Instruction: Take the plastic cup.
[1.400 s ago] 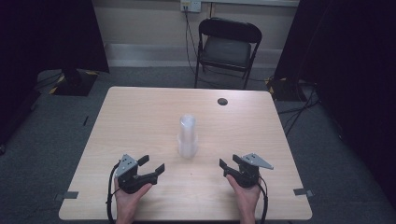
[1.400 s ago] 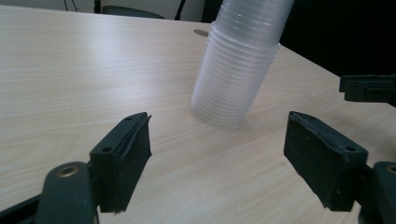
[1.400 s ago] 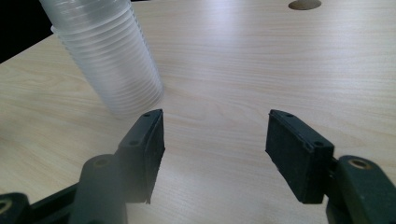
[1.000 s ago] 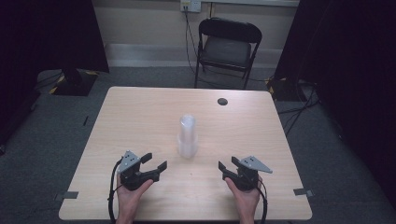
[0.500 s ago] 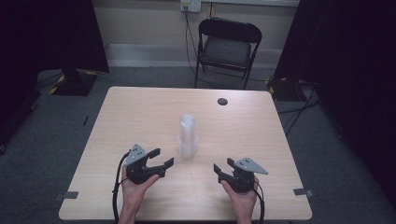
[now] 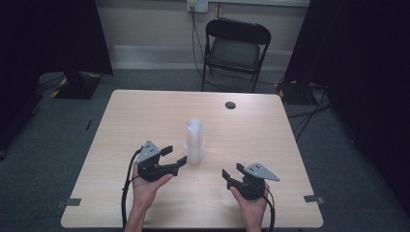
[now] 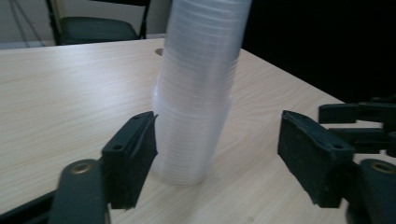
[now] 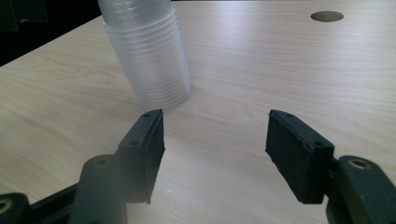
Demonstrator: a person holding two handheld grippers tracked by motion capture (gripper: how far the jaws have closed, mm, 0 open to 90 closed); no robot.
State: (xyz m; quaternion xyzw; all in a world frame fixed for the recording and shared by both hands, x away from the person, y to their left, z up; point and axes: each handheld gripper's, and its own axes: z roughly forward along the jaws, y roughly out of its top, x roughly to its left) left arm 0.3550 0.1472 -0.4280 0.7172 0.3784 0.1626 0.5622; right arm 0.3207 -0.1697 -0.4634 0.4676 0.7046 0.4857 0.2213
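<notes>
Stack of clear plastic cups (image 6: pixel 194 141) upright mid-table. Left gripper (image 6: pixel 175 155) just beside stack base, jaws just narrowing, not yet pressing. Right gripper (image 6: pixel 231 173) near stack, agape, empty. Cups likely light, slick, crushable: grip gently, low.

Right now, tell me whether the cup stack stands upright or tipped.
Upright: the cup stack stands on its base on the table, rising straight.

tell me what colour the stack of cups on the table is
Clear, colourless plastic: the stack of cups looks whitish and see-through, best in the left gripper view.
</notes>
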